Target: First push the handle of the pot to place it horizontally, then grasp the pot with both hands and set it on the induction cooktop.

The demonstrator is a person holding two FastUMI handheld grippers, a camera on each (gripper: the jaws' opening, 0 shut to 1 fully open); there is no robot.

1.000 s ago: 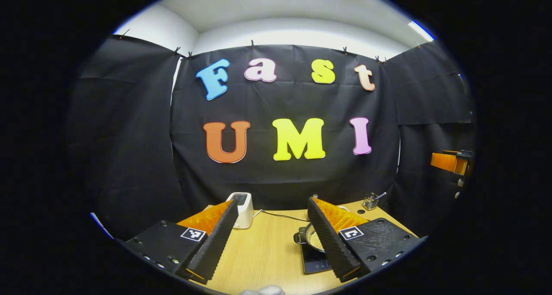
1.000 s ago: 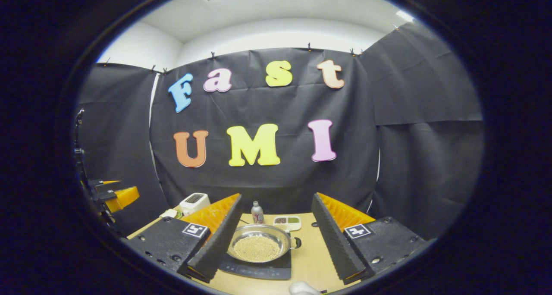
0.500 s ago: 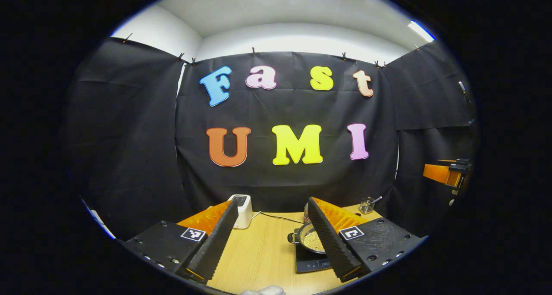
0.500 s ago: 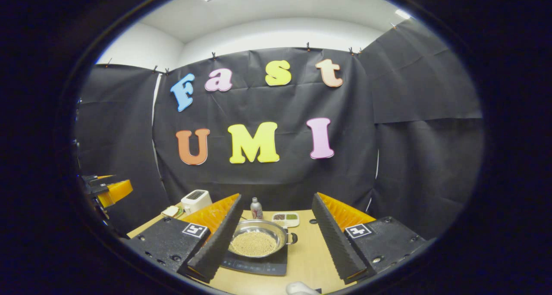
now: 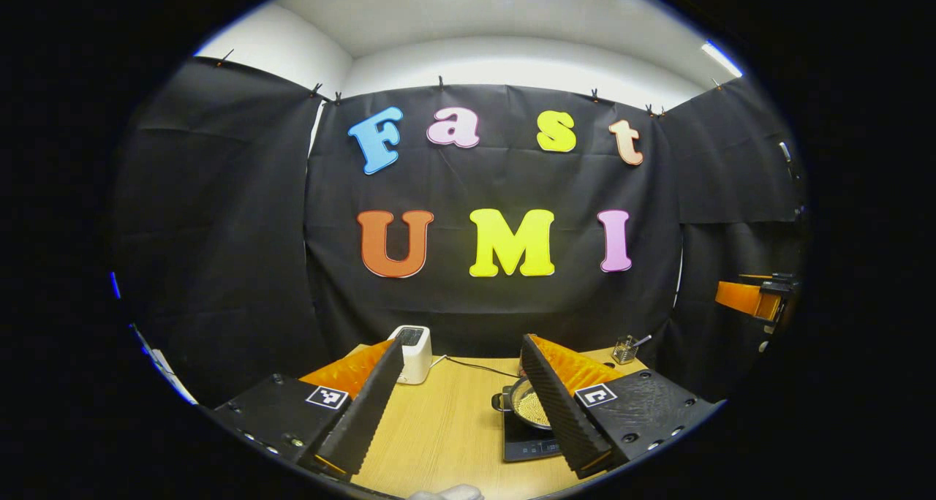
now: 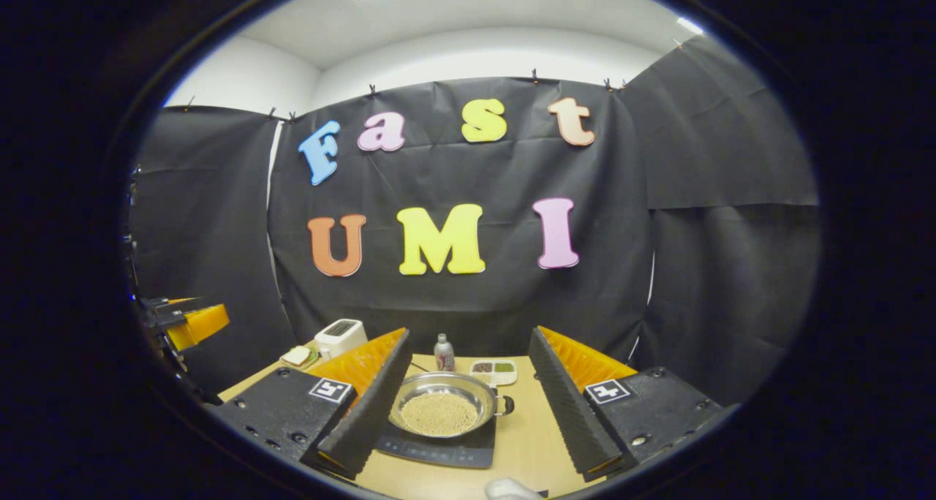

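A steel pot full of small beige grains sits on the black induction cooktop, with one side handle pointing right. My right gripper hovers open above and in front of it, and the pot shows between its fingers without touching them. In the left gripper view the pot and cooktop are partly hidden behind the right finger of my left gripper, which is open and empty. Each gripper also shows far off: the right gripper and the left gripper.
On the wooden table stand a white toaster with a cable, a small cup with a utensil, a bottle, a small divided dish and a plate with bread. Black cloth walls surround the table.
Both views have drifted slightly, the left one a little back. The pot stays on the cooktop, and both grippers stay open and empty.
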